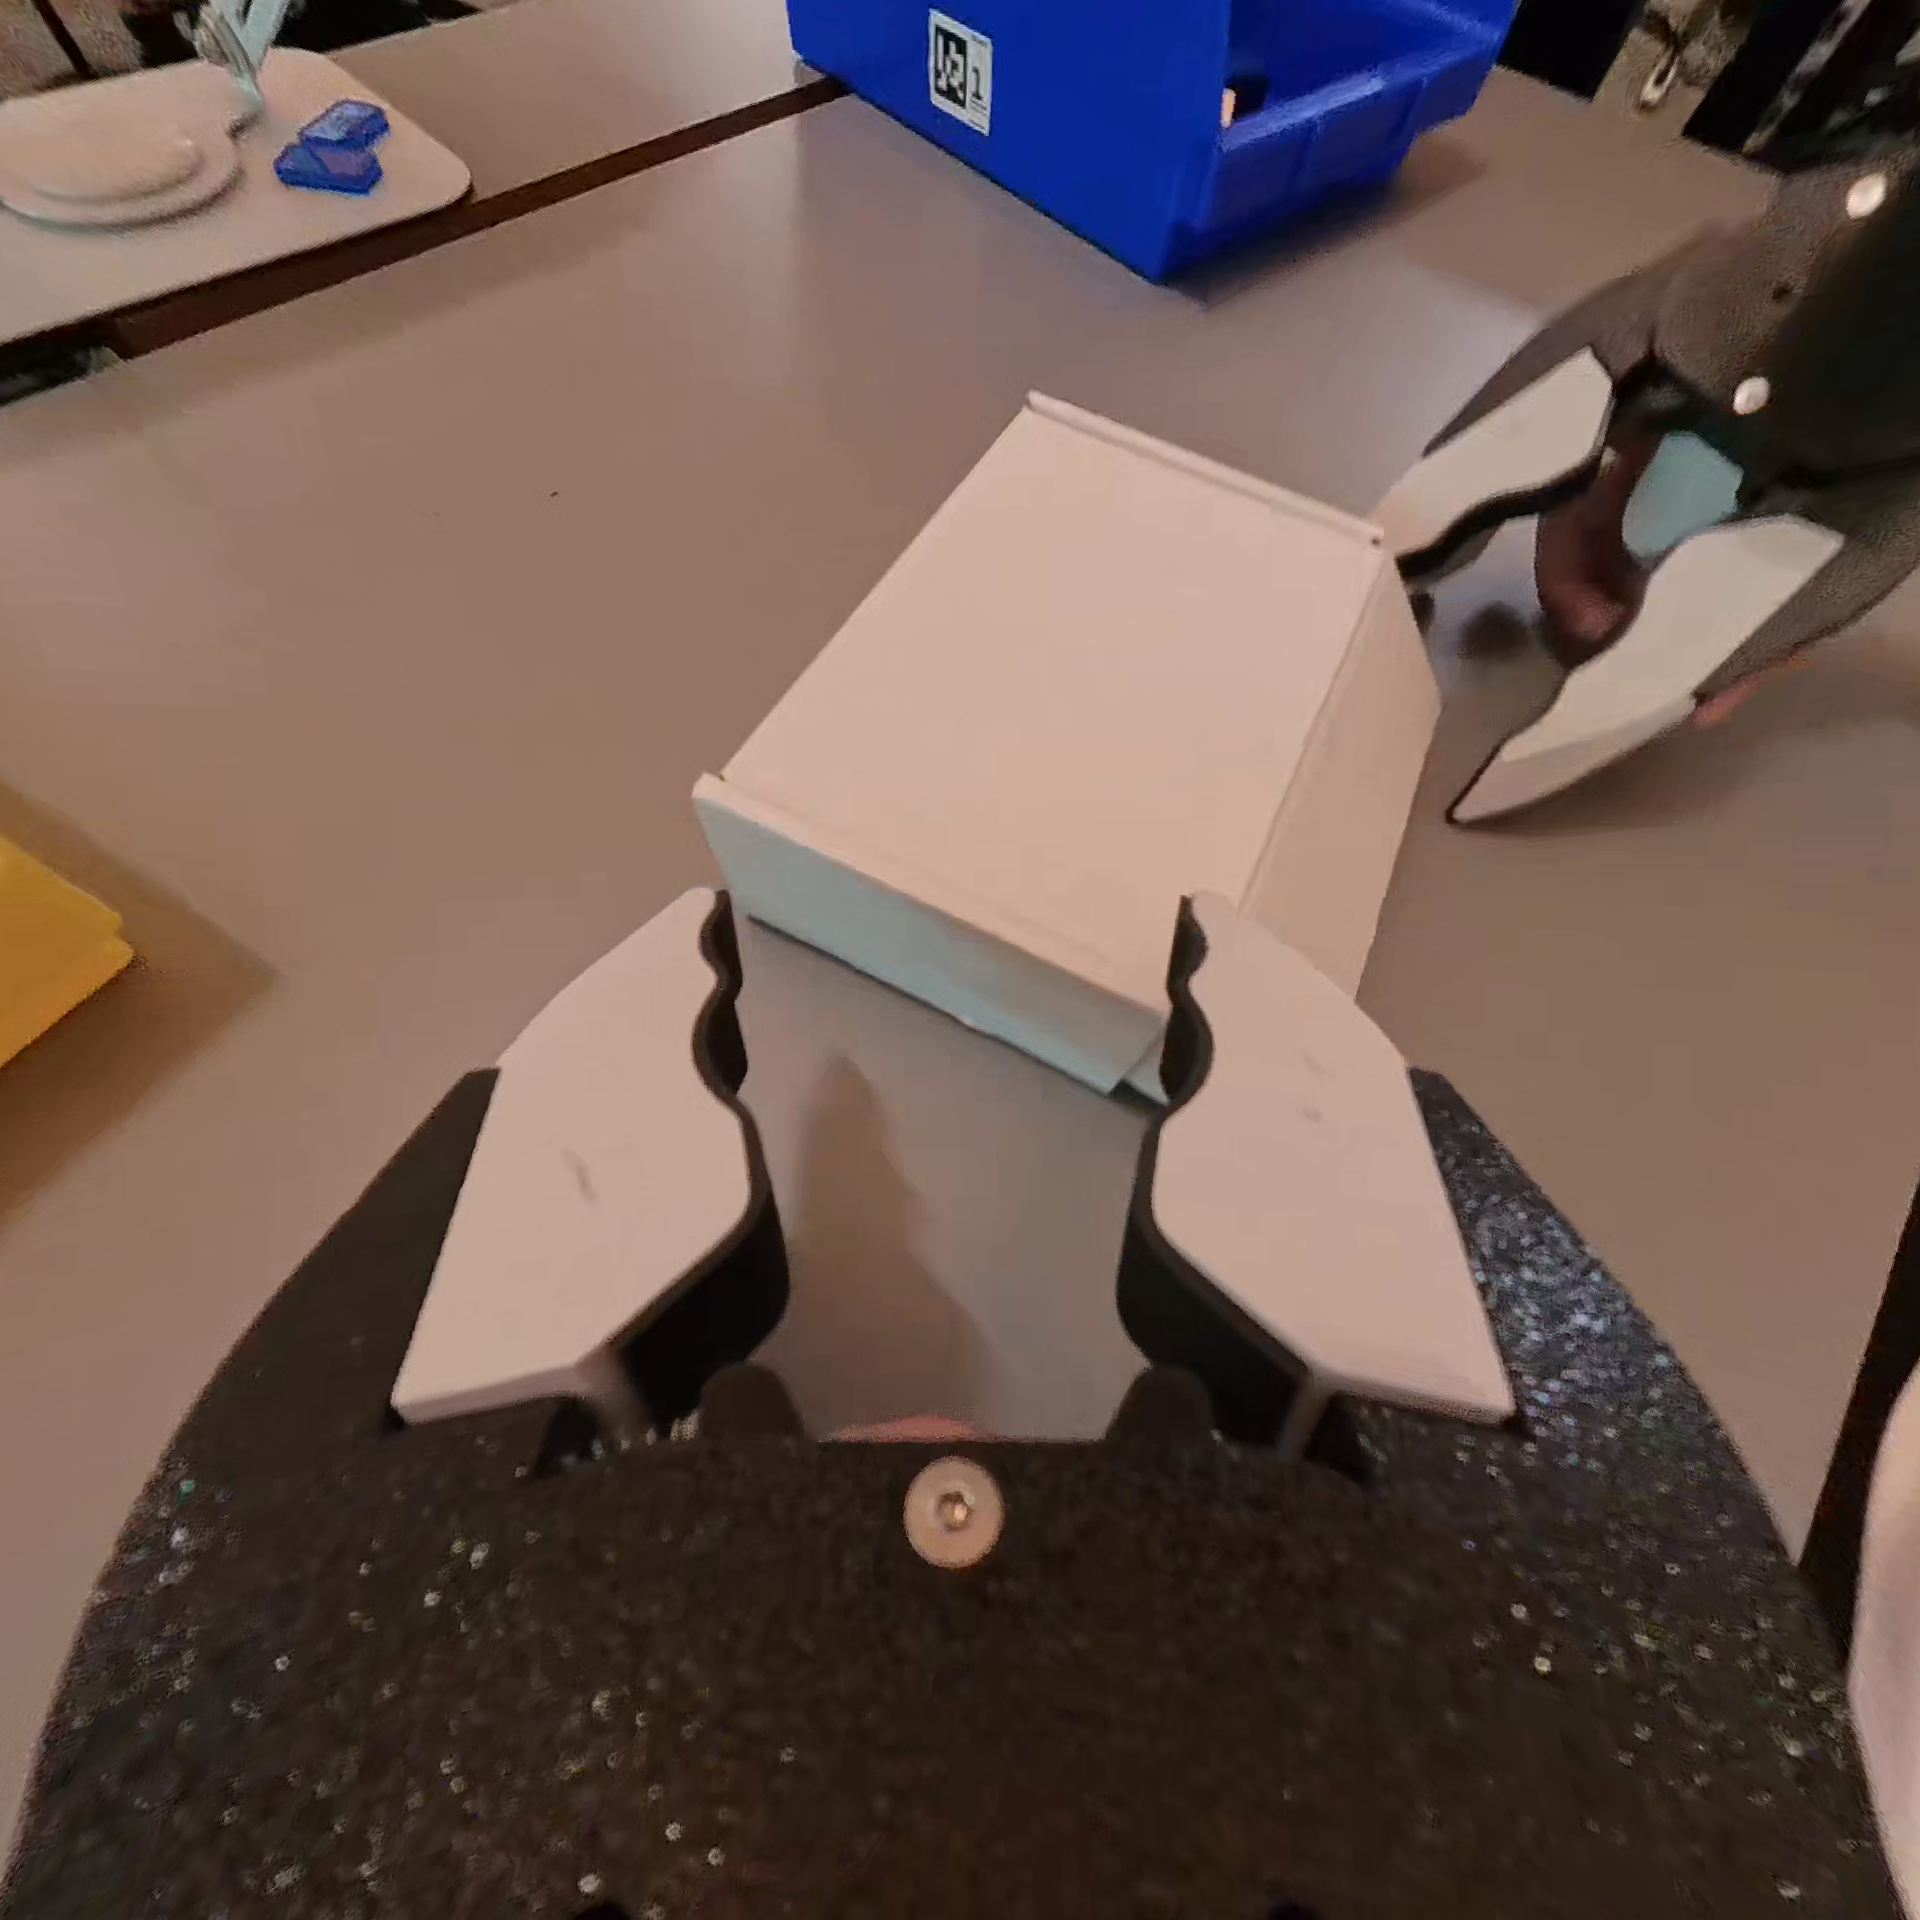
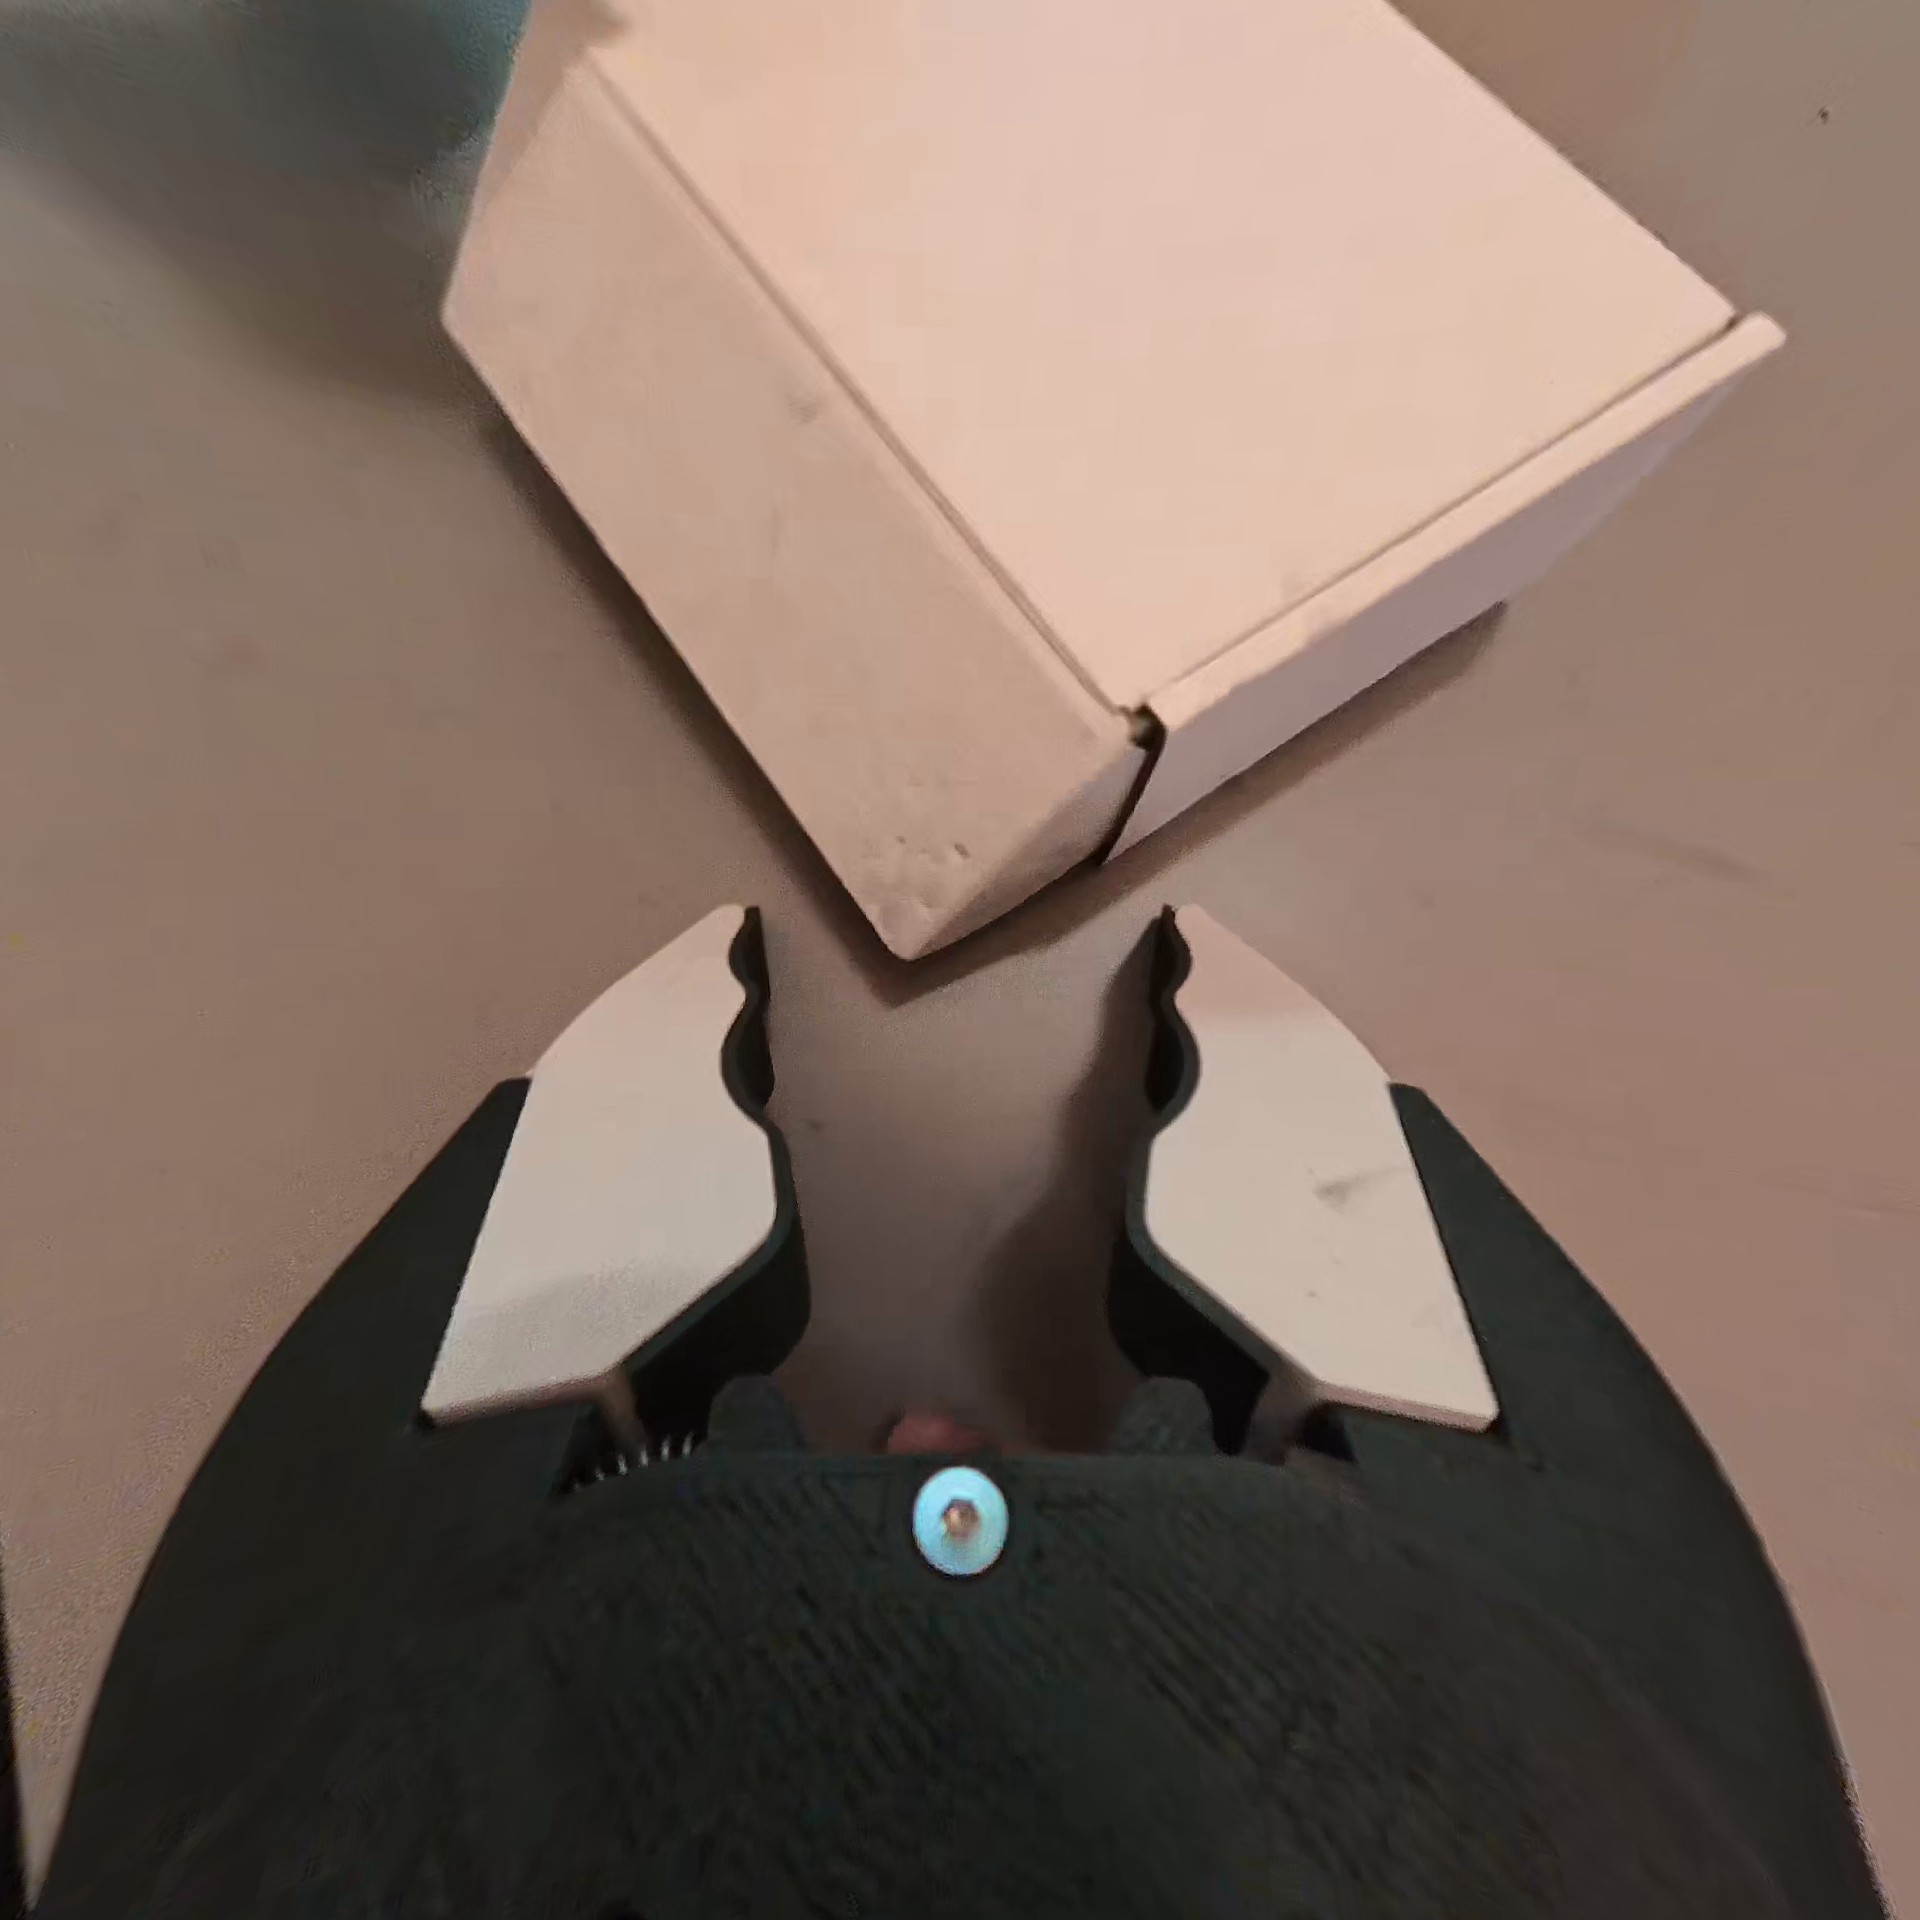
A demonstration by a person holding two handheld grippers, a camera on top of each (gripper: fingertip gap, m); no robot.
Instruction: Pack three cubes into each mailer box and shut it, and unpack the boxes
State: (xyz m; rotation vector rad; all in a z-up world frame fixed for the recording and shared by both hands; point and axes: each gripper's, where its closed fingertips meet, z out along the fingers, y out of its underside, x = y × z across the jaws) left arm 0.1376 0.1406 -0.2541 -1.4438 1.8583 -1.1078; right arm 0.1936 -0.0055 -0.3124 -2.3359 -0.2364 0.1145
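Note:
A white mailer box (image 1: 1060, 707) lies shut on the grey table, its near front flap slightly lifted. My left gripper (image 1: 951, 914) is open, and the box's near end sits between its fingertips. I cannot tell if they touch it. My right gripper (image 1: 1439, 675) is open beside the box's right side. In the right wrist view the same box (image 2: 1091, 364) lies just ahead, and one corner reaches in between the tips of the open right gripper (image 2: 961, 920). No cubes are in view.
A blue bin (image 1: 1143, 135) stands at the back of the table. A yellow object (image 1: 52, 935) lies at the left edge. A grey mat (image 1: 416, 197) on a second table at the back left carries a glass dish (image 1: 104, 177) and small blue pieces (image 1: 332, 145).

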